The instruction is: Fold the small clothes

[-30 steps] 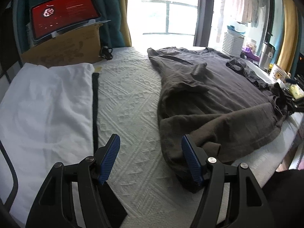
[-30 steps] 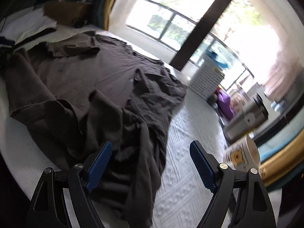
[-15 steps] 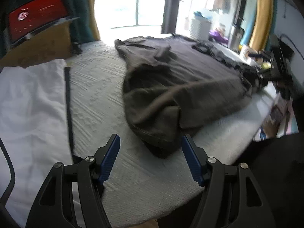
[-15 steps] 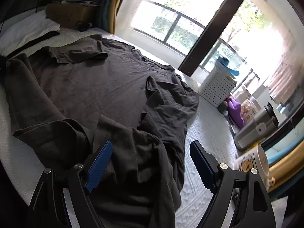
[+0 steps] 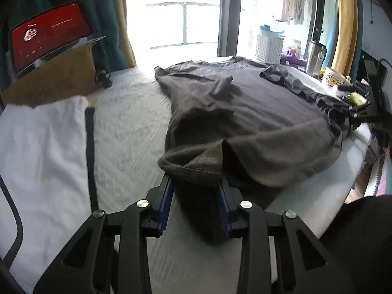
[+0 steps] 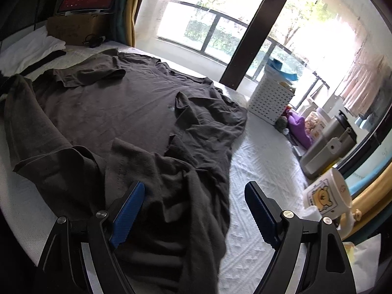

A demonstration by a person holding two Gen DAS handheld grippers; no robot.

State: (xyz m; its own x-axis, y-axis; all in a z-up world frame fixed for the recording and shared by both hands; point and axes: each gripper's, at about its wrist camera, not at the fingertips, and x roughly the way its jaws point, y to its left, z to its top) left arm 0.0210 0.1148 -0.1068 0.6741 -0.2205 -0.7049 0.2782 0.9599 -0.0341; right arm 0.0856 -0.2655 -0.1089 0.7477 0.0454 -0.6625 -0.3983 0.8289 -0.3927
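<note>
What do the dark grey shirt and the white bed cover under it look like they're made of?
Dark grey shirt: soft matte knit, probably cotton; it creases and drapes limply, with a stitched hem. White bed cover: quilted textile, judging by its raised diamond pattern; fibre unclear.

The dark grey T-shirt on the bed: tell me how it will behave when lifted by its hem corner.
The dark grey T-shirt will probably go limp and drape, since it already lies in soft wrinkles and folds. The left gripper is closing on a bunched hem corner, so the rest would likely trail across the bed. It looks thin, likely light.
</note>
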